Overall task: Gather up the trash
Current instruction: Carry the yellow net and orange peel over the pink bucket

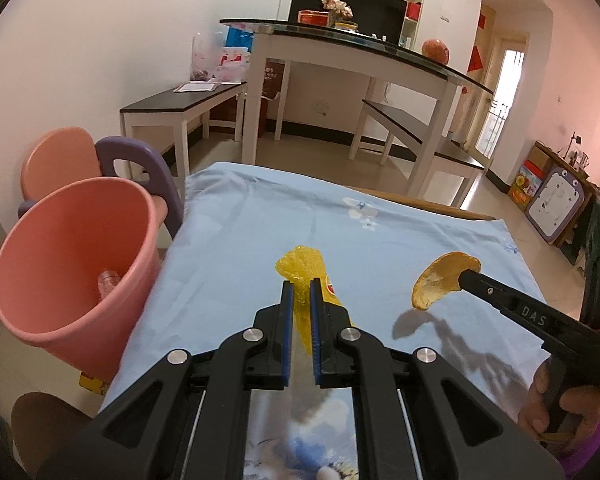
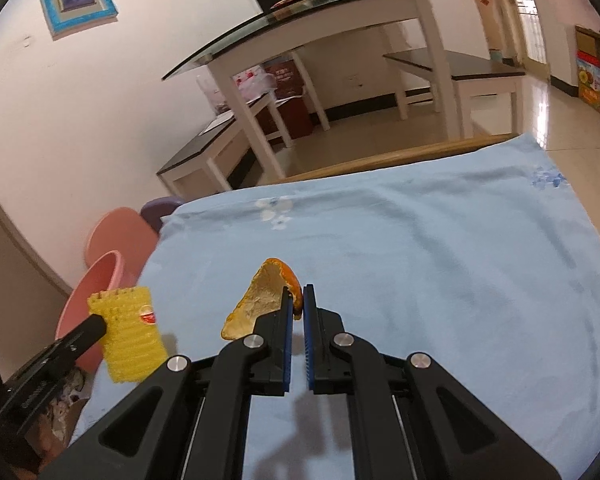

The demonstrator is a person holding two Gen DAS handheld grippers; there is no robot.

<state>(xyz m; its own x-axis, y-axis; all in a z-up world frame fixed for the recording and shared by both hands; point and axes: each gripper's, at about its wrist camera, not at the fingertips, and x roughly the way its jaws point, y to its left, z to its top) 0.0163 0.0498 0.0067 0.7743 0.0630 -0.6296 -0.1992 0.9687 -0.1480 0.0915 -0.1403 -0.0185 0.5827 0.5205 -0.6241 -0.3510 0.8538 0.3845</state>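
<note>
Here, low in the frame, the left hand-held gripper [image 1: 301,286] is nearly closed on the yellow foam net [image 1: 300,270], light, squashy, best pinched mid-body. Right of it, the right hand-held gripper [image 2: 298,300] clamps a stiff, brittle orange peel [image 2: 260,304] by its edge, above the blue-clothed counter [image 1: 380,240]. The pink bin [image 1: 72,264] waits at left.

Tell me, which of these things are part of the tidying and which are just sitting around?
Part of the job:
- yellow foam net, held in the left gripper
- orange peel, held in the right gripper
- pink bin

Just lying about:
- blue cloth
- glass table
- benches
</note>
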